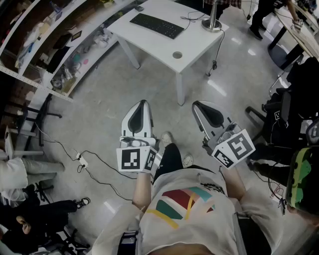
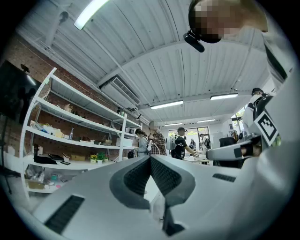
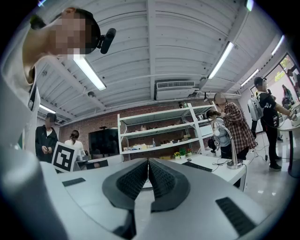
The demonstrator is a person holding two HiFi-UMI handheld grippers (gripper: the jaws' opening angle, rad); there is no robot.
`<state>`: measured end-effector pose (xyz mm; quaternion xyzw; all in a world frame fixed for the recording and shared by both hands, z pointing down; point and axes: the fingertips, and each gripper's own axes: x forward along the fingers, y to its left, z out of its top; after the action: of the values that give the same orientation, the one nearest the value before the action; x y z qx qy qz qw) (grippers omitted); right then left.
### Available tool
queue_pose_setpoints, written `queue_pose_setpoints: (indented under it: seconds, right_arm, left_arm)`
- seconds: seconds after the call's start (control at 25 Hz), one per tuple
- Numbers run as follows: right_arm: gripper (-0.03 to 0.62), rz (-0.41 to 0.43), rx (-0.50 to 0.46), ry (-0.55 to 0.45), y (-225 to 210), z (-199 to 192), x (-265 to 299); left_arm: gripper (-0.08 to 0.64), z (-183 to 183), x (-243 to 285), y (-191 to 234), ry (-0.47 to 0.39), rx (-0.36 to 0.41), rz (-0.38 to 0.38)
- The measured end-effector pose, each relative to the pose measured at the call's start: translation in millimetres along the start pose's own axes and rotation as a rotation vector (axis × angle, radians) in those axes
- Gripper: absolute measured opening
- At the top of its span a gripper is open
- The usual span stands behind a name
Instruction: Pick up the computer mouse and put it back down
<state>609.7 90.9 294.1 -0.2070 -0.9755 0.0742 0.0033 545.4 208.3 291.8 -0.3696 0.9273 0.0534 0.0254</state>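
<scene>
The computer mouse (image 1: pixel 139 8) is a small dark thing at the far edge of the white table (image 1: pixel 192 42), beyond the black keyboard (image 1: pixel 156 25). In the right gripper view the mouse (image 3: pixel 189 159) shows as a dark speck behind the keyboard (image 3: pixel 199 166). I hold both grippers level over the floor, well short of the table. My left gripper (image 1: pixel 143 103) is shut with nothing in it, its ribbed pads meeting (image 2: pixel 150 158). My right gripper (image 1: pixel 198 105) is also shut and holds nothing (image 3: pixel 148 161).
A lamp base (image 1: pixel 212 25) and a small round disc (image 1: pixel 177 55) sit on the table. Shelving (image 1: pixel 60 55) full of items runs along the left. A cable and plug strip (image 1: pixel 79 160) lie on the floor. Black chairs and bags (image 1: pixel 291 112) crowd the right. Several people stand beyond.
</scene>
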Motion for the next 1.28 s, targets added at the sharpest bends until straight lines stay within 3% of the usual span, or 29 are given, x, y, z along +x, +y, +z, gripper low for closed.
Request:
queue_pose_setpoints:
  seconds: [0.32,0.64,0.84,1.0,1.28]
  right_arm:
    - [0.012,0.026,-0.002,0.015,-47,-15,79]
    - [0.012,0.027,-0.043,0.015,-100,13,250]
    - [0.012,-0.012,-0.099,0.047,-136,25,360]
    - [0.012,-0.055,-0.064,0.059,-161,30,416]
    - [0.014,-0.101,-0.11,0.193,-215,4,482]
  left_arm:
    - [0.046,-16,71,48,-0.029,0.003,-0.009]
    - [0.046,6,190,166,-0.075,-0.011,-0.041]
    - [0.046,26,270,252,-0.089,-0.025,-0.076]
    - [0.046,33,322,302,-0.092,-0.026,-0.089]
    - [0.046,9,393,344,-0.048,-0.055,-0.113]
